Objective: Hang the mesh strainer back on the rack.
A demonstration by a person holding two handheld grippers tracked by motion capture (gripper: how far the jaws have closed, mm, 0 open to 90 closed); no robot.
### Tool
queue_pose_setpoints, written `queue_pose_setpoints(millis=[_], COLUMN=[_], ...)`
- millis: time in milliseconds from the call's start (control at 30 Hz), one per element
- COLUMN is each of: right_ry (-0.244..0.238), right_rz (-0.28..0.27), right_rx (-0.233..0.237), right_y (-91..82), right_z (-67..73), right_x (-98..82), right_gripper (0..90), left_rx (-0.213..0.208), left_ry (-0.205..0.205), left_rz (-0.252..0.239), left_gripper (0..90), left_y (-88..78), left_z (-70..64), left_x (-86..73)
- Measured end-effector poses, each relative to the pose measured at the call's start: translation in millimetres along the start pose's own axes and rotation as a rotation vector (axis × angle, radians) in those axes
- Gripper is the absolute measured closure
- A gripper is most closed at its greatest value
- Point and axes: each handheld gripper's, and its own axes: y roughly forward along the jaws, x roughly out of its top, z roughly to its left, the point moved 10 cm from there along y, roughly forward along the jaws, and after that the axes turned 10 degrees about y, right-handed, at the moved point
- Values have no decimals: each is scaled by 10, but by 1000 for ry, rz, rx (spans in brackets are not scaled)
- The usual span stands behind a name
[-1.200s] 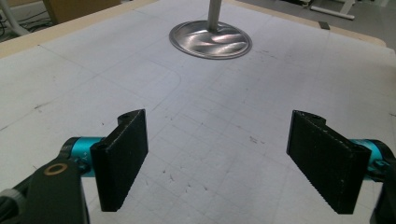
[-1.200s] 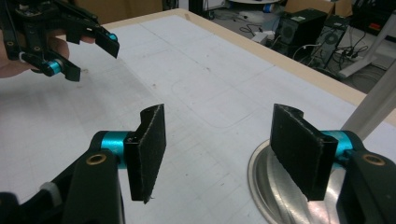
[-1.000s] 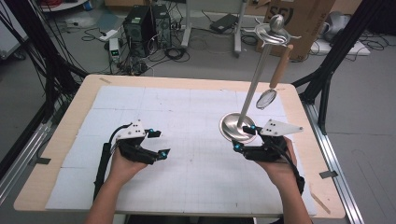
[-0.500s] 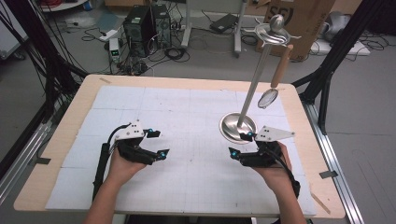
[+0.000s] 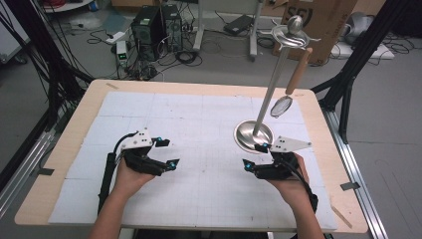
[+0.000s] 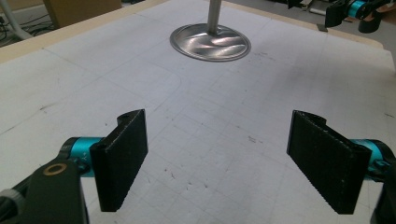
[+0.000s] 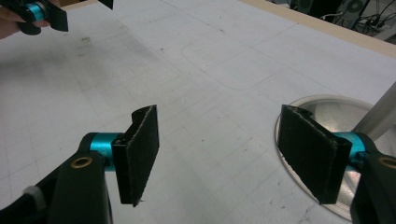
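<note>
**Two grippers spread beside a steel stand**

High view: on the white mat (image 5: 199,124) of the table (image 5: 89,94), the left gripper (image 5: 165,153) lies in a hand (image 5: 127,174) at the left, jaws spread and holding nothing. The right gripper (image 5: 255,155) is held just in front of the stand (image 5: 254,135), jaws also spread. A strainer (image 5: 281,105) with a wooden handle hangs from the stand's top.

Left gripper view: the left gripper (image 6: 217,158) has its jaws wide apart over bare mat (image 6: 219,140). The stand's base (image 6: 210,43) sits well ahead, the right gripper (image 6: 355,11) at top right.

Right gripper view: the right gripper (image 7: 217,154) has its jaws wide apart, the right one over the edge of the base (image 7: 327,109). The left gripper (image 7: 44,14) shows at top left.
</note>
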Motion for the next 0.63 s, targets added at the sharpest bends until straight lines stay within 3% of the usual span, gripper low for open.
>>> queue_pose_setpoints(millis=[633], right_ry=[-1], right_rz=[7], right_rx=[-3], right_y=[28], right_z=[-18], right_x=[-26], right_gripper=[293], left_rx=[2], left_ry=[-3], left_rz=[-1], left_gripper=[210], left_y=[5], left_z=[2], left_x=[-2])
